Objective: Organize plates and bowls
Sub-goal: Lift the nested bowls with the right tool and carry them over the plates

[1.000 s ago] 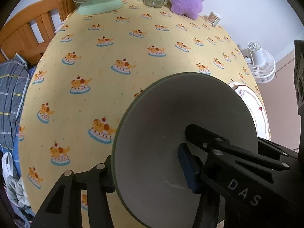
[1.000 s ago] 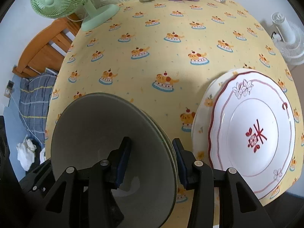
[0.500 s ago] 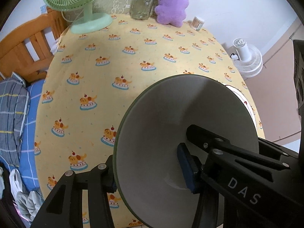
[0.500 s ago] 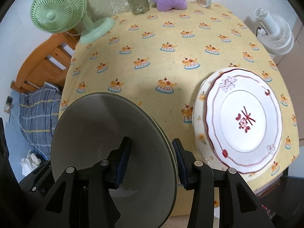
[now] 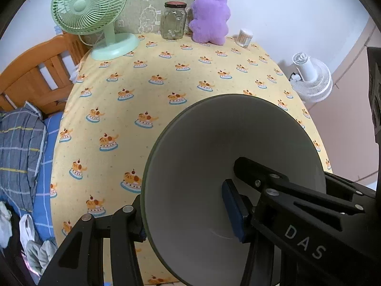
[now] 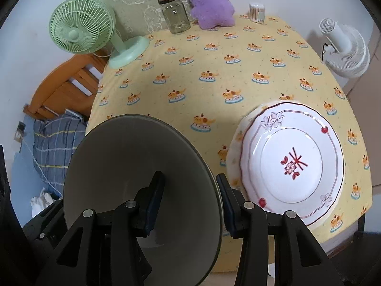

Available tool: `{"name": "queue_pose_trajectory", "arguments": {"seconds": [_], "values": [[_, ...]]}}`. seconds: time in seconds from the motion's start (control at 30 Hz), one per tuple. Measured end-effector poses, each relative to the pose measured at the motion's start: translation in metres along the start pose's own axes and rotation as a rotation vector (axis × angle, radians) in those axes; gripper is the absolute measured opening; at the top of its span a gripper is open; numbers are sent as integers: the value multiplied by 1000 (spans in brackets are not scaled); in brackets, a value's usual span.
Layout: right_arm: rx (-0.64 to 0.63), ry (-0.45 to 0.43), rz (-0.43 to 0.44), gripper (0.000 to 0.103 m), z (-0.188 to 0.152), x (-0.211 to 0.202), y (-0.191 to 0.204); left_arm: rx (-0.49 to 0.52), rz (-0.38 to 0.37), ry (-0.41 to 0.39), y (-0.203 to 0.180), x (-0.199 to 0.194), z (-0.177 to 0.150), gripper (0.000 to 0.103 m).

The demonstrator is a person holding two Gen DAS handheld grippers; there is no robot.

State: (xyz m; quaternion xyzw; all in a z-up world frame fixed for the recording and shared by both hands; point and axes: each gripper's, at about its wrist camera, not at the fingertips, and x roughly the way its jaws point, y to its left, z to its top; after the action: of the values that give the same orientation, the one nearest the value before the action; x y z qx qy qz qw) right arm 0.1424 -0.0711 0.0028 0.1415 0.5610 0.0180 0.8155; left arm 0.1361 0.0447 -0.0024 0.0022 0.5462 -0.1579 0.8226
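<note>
Both claws raised above the near edge of the table point(image 5: 190, 76), looking down and across its yellow cloth toward the far wall.

Left claw point(image 5: 185, 217): clamped on the rim of a grey bowl point(image 5: 214, 157). One finger sits inside the bowl, its blue pad point(image 5: 234, 211) flat against the inner wall; the other finger is outside, behind the rim at lower left. Bowl is tipped up on edge, open face toward the camera, rim roughly upright. It hangs clear of the cloth, over the near right part of the table.

Right claw point(image 6: 188, 205): same grip on what looks like the same grey bowl point(image 6: 133, 164), seen from the other side. Left finger inside, pad point(image 6: 152, 205) on the inner wall; right finger outside against the back of the rim. Narrow gap, only the bowl wall between the pads. A second rim line shows at the bowl's right edge; cannot tell whether it is a second bowl nested behind.

White plate point(image 6: 293, 164) with red trim and a red flower mark lies flat on the table's near right, stacked on a larger patterned plate point(image 6: 232, 150) whose edge shows on its left. The plates sit just right of the bowl, apart from it.

Far edge: green fan point(image 5: 90, 12), glass jar point(image 5: 173, 21), purple plush point(image 5: 209, 16).
</note>
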Motion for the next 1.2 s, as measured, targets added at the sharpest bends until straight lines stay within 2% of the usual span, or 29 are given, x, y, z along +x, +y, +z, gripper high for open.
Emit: {"name": "queue_pose_trajectory", "arguments": {"seconds": [0.27, 0.67, 1.2], "values": [[-69, 8, 17, 48, 16, -17, -35, -70, 15, -16, -40, 1, 6, 53], [-115, 20, 18, 48, 29, -32, -91, -125, 16, -25, -95, 12, 9, 53], [-148, 77, -32, 48, 31, -25, -157, -199, -27, 20, -150, 49, 3, 53]]}}
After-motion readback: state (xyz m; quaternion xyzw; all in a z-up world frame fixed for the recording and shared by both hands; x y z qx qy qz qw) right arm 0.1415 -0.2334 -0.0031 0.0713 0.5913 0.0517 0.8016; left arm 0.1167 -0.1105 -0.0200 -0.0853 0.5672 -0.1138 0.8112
